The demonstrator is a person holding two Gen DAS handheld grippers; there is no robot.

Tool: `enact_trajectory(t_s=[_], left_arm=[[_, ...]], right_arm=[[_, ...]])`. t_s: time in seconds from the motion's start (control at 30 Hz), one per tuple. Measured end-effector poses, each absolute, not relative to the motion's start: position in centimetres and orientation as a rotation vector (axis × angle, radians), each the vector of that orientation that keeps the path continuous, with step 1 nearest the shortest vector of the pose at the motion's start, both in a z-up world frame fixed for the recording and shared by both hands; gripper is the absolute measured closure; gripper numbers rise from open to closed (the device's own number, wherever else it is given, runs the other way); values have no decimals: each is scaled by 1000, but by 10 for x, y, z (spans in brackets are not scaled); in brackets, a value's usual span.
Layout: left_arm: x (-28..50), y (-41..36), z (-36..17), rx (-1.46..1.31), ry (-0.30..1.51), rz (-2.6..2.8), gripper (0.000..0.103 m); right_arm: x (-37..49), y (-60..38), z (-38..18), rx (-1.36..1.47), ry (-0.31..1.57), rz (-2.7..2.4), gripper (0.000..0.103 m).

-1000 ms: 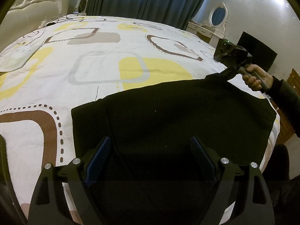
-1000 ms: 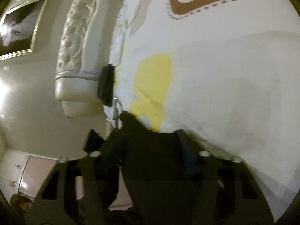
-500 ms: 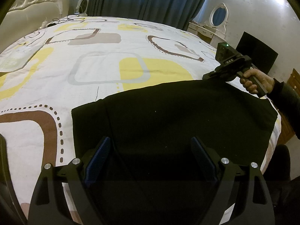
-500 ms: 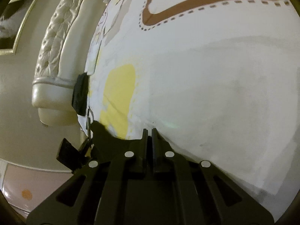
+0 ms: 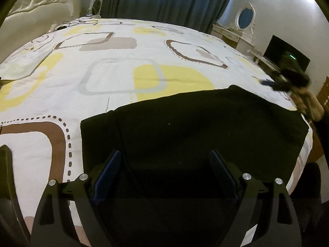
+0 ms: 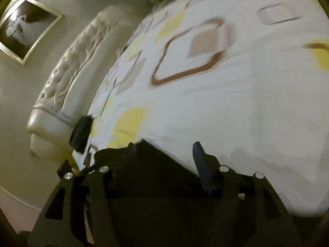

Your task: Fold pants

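Black pants [image 5: 195,131] lie flat on the patterned bed cover [image 5: 115,65], folded into a broad dark panel at the near edge. My left gripper [image 5: 164,164] is open just above the near part of the pants, holding nothing. In the left wrist view my right gripper [image 5: 277,84] shows blurred, just off the pants' far right corner. In the right wrist view the right gripper [image 6: 164,154] is open over a corner of the pants [image 6: 152,164], holding nothing.
A cream tufted headboard [image 6: 67,78] runs along the bed's side, with a small dark object [image 6: 81,131] at the mattress edge. A white vanity with an oval mirror [image 5: 245,18], a dark screen [image 5: 285,51] and blue curtains [image 5: 168,0] stand beyond the bed.
The right gripper closed half a second ago, has now opened and swung away from the pants' far right corner. The left gripper and the pants have stayed still.
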State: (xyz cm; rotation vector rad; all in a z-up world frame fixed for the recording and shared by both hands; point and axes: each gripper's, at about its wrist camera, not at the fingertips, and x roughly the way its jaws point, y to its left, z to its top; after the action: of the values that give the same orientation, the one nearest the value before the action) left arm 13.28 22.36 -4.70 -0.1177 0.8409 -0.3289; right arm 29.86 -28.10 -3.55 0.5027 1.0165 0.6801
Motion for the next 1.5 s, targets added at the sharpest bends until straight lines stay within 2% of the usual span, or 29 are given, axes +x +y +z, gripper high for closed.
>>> enact_trajectory(t_s=[0.27, 0.43, 0.53, 0.73, 0.9, 1.1, 1.13, 1.17, 1.2, 1.23, 1.27, 1.5], left_arm=[[131, 225, -47, -192, 837, -260, 17], [132, 229, -48, -259, 836, -221, 17], [133, 225, -48, -247, 843, -197, 17], [135, 213, -51, -162, 855, -165, 14], [135, 217, -51, -186, 856, -167, 14], [135, 217, -52, -200, 854, -166, 13], [134, 216, -52, -198, 853, -166, 13], [134, 215, -52, -193, 852, -165, 13], [134, 214, -52, -190, 851, -164, 13], [134, 214, -53, -187, 851, -164, 13], [134, 214, -53, -186, 850, -165, 13], [133, 215, -53, -200, 847, -168, 13]], right_arm=[[146, -477, -25, 661, 762, 196, 31], [57, -587, -48, 884, 620, -110, 30], [26, -622, -69, 992, 575, -213, 30], [20, -642, -104, 1120, 555, -226, 30], [21, -655, -110, 1143, 494, -210, 30], [45, -658, -109, 1098, 525, -202, 30], [47, -657, -107, 1080, 530, -209, 32], [48, -657, -106, 1063, 539, -220, 39], [50, -655, -104, 1041, 549, -229, 51], [50, -655, -104, 1038, 549, -223, 59], [52, -655, -105, 1053, 548, -197, 74], [47, -648, -104, 1070, 530, -173, 84]])
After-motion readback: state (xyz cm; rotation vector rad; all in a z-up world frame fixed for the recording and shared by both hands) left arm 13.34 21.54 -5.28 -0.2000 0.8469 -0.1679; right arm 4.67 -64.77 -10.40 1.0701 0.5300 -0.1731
